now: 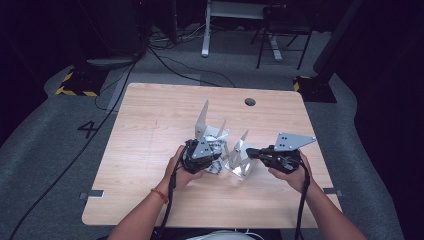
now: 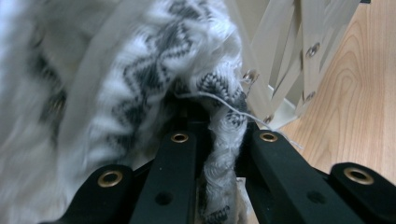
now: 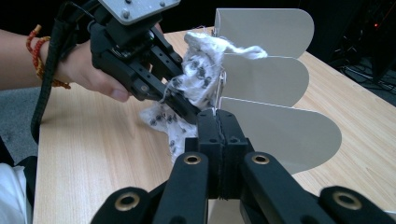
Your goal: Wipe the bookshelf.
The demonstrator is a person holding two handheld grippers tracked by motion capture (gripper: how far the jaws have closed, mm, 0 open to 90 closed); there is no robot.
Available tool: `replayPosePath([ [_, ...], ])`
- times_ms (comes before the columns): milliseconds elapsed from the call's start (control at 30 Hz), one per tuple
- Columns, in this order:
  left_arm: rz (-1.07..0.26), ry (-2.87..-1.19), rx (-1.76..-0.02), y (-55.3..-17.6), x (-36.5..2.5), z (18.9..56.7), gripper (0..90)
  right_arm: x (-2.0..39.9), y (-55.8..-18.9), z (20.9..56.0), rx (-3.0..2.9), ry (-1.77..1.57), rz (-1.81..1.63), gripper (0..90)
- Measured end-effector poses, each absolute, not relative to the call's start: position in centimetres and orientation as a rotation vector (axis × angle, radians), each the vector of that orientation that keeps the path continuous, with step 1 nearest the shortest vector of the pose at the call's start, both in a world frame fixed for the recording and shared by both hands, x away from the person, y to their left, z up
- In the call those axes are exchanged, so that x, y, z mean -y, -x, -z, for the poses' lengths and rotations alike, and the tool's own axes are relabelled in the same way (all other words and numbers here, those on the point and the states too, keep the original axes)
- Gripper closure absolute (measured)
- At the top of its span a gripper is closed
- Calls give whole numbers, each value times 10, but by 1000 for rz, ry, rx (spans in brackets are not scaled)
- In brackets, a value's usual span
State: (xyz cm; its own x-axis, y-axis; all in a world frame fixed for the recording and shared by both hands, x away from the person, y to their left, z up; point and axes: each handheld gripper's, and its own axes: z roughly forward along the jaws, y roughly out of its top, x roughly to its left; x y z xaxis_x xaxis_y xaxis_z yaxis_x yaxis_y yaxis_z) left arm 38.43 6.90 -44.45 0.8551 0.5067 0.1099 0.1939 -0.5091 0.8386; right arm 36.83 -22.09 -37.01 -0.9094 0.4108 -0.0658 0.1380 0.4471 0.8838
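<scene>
Pulling the patterned cloth (image 3: pixel 198 74) clenched in the left gripper (image 2: pixel 219 140) could snag a thread or tip the folding rack (image 3: pixel 273 88), whose panel edge the right gripper (image 3: pixel 218 122) pinches.

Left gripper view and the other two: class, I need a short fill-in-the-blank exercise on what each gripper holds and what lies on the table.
1. The left gripper is shut on a white and grey patterned ____.
2. The right gripper has its jaws ____ at the edge of a panel of the folding rack.
3. The rack stands on a ____ table.
4. The bracelet sits on the person's ____ wrist.

Missing words: cloth; shut; wooden; left
</scene>
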Motion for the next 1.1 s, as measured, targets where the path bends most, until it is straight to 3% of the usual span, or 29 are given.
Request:
replayPosePath([
  [433, -426, -2232, -566, -384, -83, 475, 840, 220, -369, 370, -2429, -465, -1441, 900],
  [800, -436, -2128, -339, -363, -36, 432, 839, 219, -368, 370, -2422, -470, -1433, 900],
  [1100, -373, -2213, -252, -359, 4, 458, 839, 220, -368, 370, -2423, -473, -1437, 900],
])
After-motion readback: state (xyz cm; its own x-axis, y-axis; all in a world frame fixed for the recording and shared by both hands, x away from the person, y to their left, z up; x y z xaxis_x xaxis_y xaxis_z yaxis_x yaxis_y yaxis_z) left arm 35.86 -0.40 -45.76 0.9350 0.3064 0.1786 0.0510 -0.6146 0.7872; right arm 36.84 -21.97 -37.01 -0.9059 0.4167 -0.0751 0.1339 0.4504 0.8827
